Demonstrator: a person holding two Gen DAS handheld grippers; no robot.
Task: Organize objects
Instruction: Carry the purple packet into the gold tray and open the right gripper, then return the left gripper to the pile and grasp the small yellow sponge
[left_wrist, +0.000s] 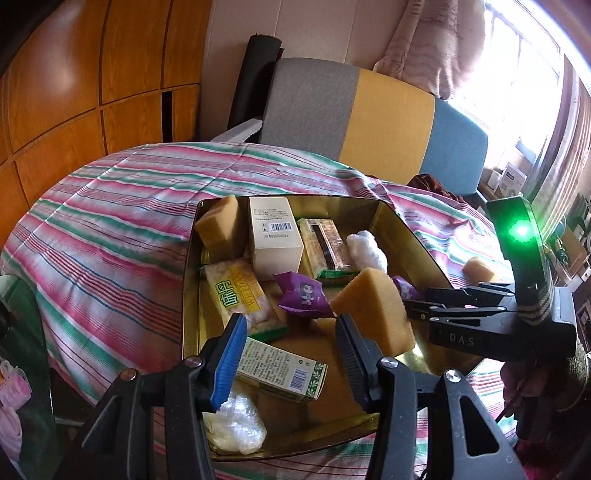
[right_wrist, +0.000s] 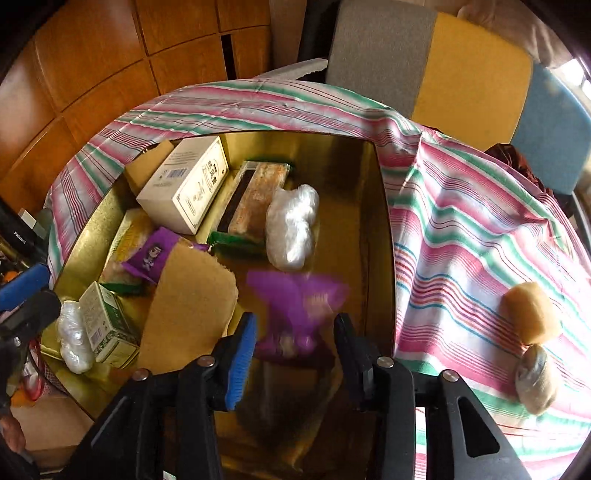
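- Gold tin (left_wrist: 190, 280), the landmark, sits on the striped tabletop (left_wrist: 110, 206) and already holds boxes, snack packets and sponges.
- Purple packet (right_wrist: 299, 310), blurred, lies or falls inside the tin between the parted fingers of the right hand-held gripper (right_wrist: 293, 354); whether it has landed cannot be told.
- Left hand-held gripper (left_wrist: 291, 354) is also apart, empty, over the tin's near end.
- Remaining, by judgement: a yellow sponge (right_wrist: 530, 317) and a shell-like object (right_wrist: 535, 380) outside the tin, to its right.
- Only the right wrist view shows the shell-like object; only the left shows the white wad (left_wrist: 236, 424) at the tin's near edge.
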